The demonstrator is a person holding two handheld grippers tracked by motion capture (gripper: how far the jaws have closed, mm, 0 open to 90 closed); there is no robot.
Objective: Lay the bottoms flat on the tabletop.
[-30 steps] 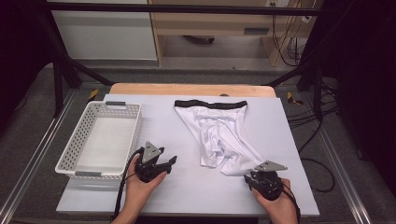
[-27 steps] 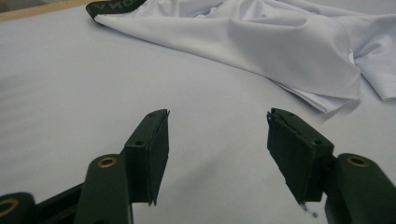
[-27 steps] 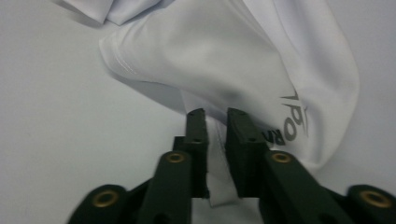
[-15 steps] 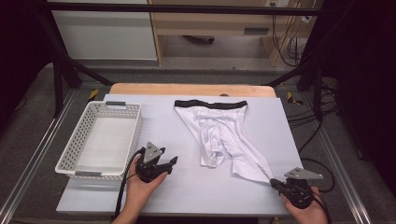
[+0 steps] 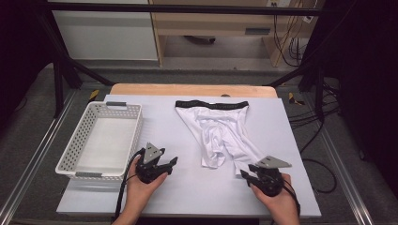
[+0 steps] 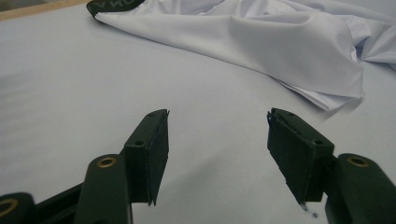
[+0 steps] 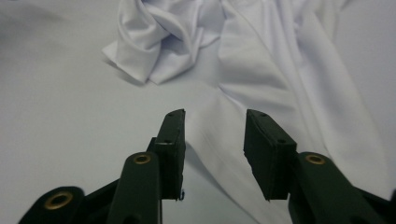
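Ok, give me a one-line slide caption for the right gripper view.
Right hand-held gripper, jaws open, poised over a leg of the white shorts lying on the table.

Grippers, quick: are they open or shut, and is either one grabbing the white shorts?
Left gripper: open, holding nothing.
Right gripper: jaws just opened, over the white shorts edge, gripping nothing.

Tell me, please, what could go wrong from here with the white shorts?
1. The right gripper, jaws just opening, stands over a thin leg hem of the shorts; a grab may catch one layer only.
2. The other leg lies bunched, so pulling could drag it crooked.
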